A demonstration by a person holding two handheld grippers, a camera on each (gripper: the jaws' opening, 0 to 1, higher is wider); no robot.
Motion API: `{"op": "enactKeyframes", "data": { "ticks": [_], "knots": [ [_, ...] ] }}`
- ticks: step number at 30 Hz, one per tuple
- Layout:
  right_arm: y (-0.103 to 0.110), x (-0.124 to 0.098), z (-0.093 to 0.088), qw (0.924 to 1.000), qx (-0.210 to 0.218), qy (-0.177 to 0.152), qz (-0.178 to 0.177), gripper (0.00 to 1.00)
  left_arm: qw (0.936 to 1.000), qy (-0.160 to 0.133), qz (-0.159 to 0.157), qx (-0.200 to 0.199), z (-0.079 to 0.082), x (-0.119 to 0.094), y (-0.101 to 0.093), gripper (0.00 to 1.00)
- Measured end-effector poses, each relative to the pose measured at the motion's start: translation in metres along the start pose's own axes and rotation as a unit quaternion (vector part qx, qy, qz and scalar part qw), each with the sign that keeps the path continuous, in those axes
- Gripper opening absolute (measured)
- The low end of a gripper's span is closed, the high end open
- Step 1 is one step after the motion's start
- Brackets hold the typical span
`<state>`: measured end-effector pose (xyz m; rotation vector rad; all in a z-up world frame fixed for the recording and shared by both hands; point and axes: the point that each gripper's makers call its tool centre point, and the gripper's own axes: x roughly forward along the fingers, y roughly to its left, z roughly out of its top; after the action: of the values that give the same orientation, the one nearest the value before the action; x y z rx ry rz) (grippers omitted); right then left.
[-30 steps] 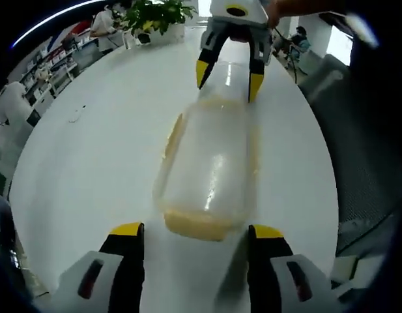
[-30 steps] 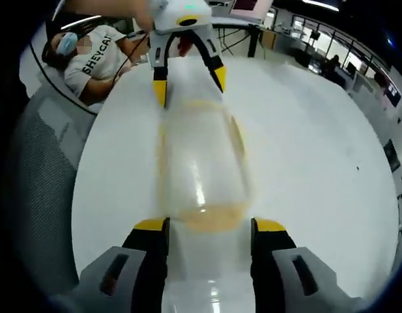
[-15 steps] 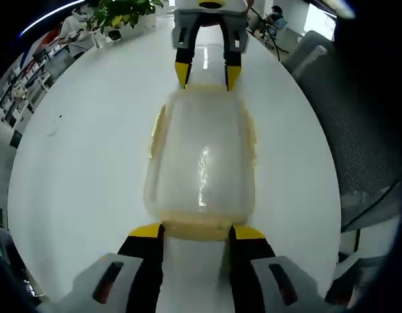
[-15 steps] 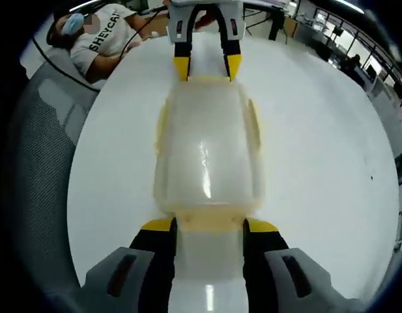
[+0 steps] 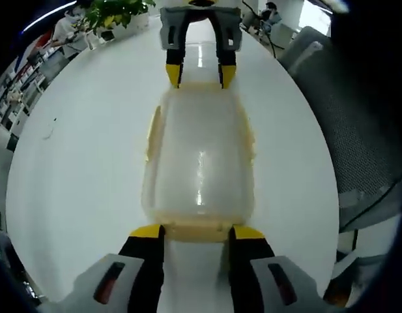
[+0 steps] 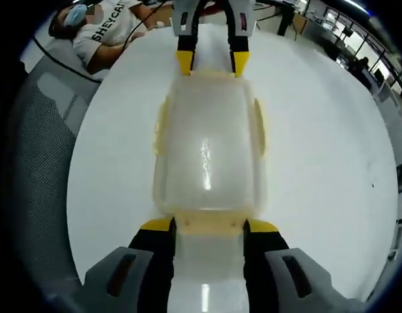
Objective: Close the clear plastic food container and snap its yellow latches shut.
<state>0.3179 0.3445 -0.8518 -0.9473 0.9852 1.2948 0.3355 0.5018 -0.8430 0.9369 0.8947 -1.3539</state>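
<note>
The clear plastic container [image 5: 199,156] lies lengthwise on the white table with its lid on. Yellow latches show along its long sides [image 5: 150,130] and at both ends. My left gripper [image 5: 197,231] sits at the near end in the left gripper view, its yellow tips touching either side of that end latch [image 5: 197,228]. The right gripper [image 5: 200,75] brackets the far end the same way. In the right gripper view the container [image 6: 207,150] has the right gripper [image 6: 207,226] closed on its near end latch [image 6: 207,223] and the left gripper [image 6: 212,63] at the far end.
The round white table [image 5: 77,143] spreads wide on both sides of the container. A grey mesh chair [image 5: 344,130] stands at the table's edge, and a potted plant [image 5: 116,10] sits at the back. A seated person in a white shirt [image 6: 106,32] is beyond another mesh chair [image 6: 38,150].
Both grippers have come in to the container's ends and their jaws have narrowed onto the end latches. Over the last half second almost nothing has moved.
</note>
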Motion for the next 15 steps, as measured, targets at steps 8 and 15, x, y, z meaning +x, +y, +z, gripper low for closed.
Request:
{"op": "enactKeyframes", "data": {
  "ticks": [8, 15],
  "knots": [
    [0.0010, -0.0017, -0.0006, 0.9999, 0.007, -0.001, -0.007, 0.38, 0.9995, -0.007, -0.017, 0.027, 0.0015, 0.0035, -0.0005, 0.35],
    [0.0043, -0.0032, -0.0031, 0.9996, 0.022, -0.019, -0.005, 0.37, 0.9988, 0.034, -0.013, 0.032, 0.0019, 0.0034, -0.0011, 0.34]
  ]
}}
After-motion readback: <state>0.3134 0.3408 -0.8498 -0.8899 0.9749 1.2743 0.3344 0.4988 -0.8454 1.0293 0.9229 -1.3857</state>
